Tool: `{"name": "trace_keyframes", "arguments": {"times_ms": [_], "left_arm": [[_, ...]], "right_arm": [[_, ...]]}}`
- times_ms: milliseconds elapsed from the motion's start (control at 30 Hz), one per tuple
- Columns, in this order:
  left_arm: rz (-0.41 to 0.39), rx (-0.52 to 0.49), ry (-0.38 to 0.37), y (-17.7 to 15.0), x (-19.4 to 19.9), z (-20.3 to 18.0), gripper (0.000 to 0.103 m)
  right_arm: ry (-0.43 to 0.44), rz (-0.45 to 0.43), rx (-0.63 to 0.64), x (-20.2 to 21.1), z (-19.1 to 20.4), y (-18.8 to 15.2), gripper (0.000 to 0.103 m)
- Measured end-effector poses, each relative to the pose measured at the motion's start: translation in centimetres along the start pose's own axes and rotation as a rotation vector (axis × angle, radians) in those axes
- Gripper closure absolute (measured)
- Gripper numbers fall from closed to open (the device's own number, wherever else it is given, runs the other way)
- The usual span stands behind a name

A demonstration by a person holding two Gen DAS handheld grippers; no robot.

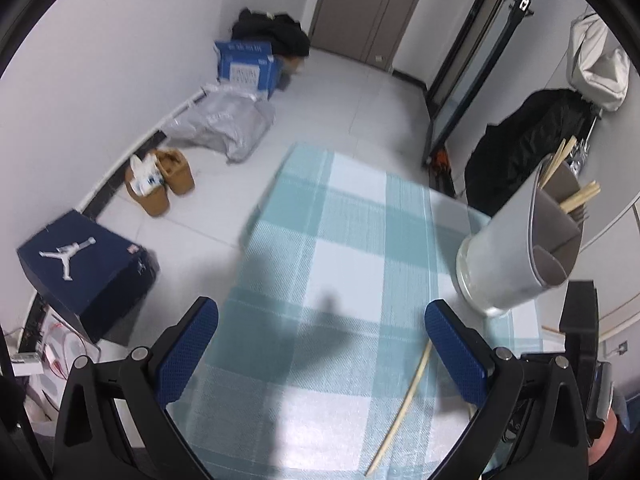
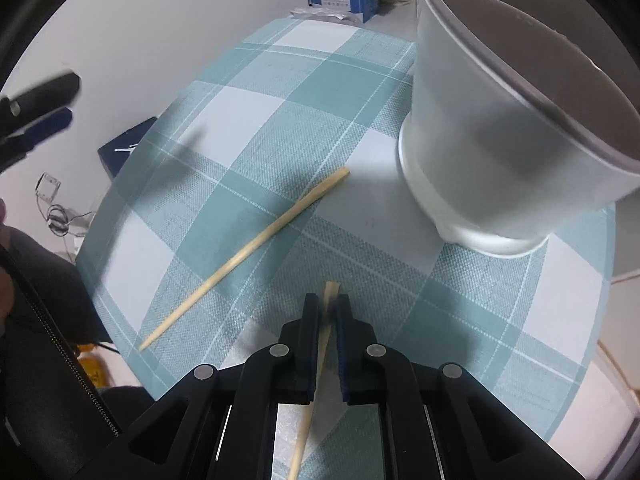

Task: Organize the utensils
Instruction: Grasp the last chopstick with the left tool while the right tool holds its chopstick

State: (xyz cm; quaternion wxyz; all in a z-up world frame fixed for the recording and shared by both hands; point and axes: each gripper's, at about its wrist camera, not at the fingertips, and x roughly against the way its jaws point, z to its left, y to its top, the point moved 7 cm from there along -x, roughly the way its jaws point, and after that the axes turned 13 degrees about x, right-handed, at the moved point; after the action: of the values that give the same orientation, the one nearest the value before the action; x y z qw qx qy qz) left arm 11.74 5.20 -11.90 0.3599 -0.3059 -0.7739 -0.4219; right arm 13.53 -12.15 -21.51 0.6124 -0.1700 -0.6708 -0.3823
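Pinching one wooden chopstick (image 2: 325, 344) near its thick end, the right hand-held gripper (image 2: 328, 308) has its jaws nearly closed on it, the stick running lengthwise between them, and the grey utensil holder (image 2: 472, 132) stands just ahead and to its right on the checked surface (image 2: 248, 128). A second chopstick (image 2: 248, 252) lies loose and diagonal on the cloth, ahead and left of that gripper, nearer the left hand-held gripper (image 1: 320, 344), which hangs wide open and empty. The divided holder already carries several chopsticks (image 1: 560, 168) and a fork (tines just visible)
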Motion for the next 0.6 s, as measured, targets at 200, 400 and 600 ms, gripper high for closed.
{"name": "trace_keyframes", "arguments": {"times_ms": [200,400,600], "left_arm": [[0.036,0.004,0.034,-0.7,-0.9,-1.0,0.002],[0.09,-0.032,0.048,-1.9,-2.3,-2.6,0.002],[0.108,-0.156,0.109,-3.4,-4.3,-4.9,0.001]], "right_arm": [[0.005,-0.041,-0.018,0.1,-0.2,-0.1,0.097],[0.026,-0.208,-0.138,4.4,-1.5,-0.5,0.098],[0.078,-0.444,-0.271,9.9,-3.1,-1.5,0.099]]}}
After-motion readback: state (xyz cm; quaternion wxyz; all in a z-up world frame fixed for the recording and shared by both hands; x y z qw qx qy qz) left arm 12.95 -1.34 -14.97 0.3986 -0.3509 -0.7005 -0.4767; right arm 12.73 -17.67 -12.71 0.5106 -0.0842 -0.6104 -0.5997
